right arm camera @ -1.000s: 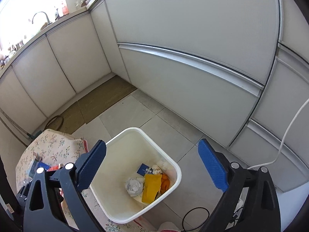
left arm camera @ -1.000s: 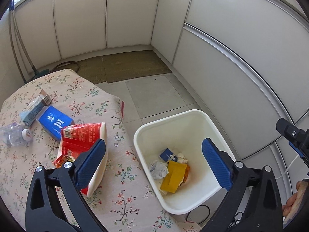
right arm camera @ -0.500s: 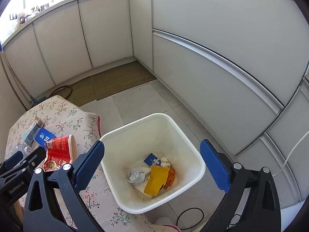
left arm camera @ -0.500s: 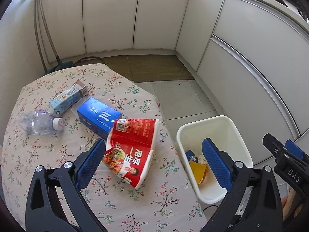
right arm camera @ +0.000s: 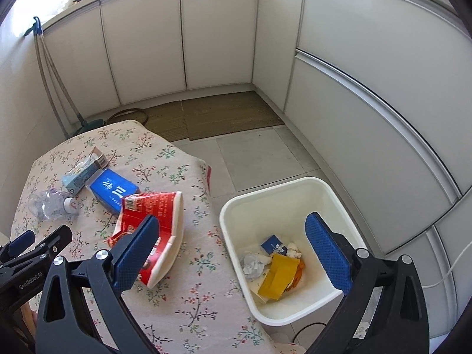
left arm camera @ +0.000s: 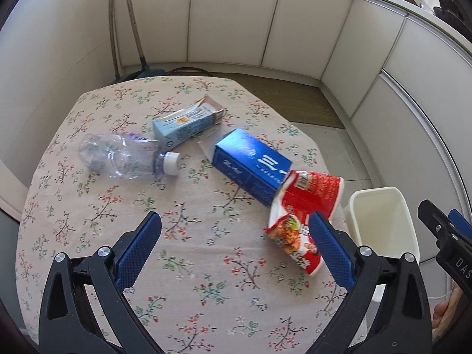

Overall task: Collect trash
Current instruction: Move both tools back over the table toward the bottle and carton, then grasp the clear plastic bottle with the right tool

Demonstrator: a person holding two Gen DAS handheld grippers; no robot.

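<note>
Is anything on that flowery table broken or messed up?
Yes. The clear bottle lies crushed on its side, the red wrapper is torn open, and the pale blue carton lies tipped over, its end open.

bare cloth (left arm camera: 183, 265) ahead of left gripper (left arm camera: 236, 236); red wrapper (left arm camera: 303, 206) rightward

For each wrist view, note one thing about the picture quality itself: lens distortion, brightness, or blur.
Left wrist view: fisheye bends the cabinet doors into curves, corners go black, and the red noodle cup looks slightly smeared. Right wrist view: the same barrel bend shows on the cabinet rail, the top left by the counter is washed out bright, and the trash in the white bin stays sharp.
</note>
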